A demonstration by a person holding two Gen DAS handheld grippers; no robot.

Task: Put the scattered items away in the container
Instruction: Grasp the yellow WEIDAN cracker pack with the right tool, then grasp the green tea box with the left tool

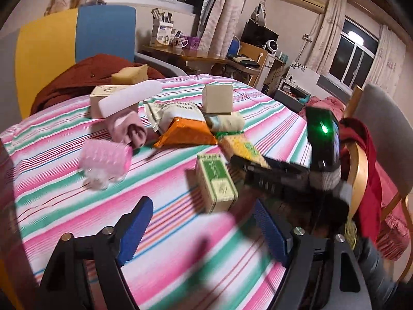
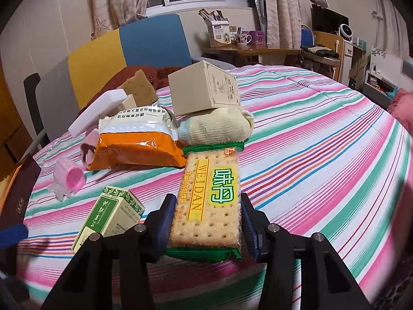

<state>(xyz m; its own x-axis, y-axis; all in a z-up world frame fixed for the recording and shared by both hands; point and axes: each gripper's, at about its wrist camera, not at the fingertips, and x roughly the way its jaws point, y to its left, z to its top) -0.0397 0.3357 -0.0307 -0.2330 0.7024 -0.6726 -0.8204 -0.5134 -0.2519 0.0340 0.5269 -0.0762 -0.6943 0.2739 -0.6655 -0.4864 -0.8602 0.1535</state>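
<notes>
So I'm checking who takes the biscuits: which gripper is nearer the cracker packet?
Right. The right gripper has its fingers closed on the cracker packet; the left gripper is open over the cloth, short of it.

The left view is smeared with motion blur: the pink roller [image 1: 104, 161] and green box [image 1: 216, 180] lose their edges. In the right view, the dark book [image 2: 18, 201] is cut off by the left edge.
</notes>
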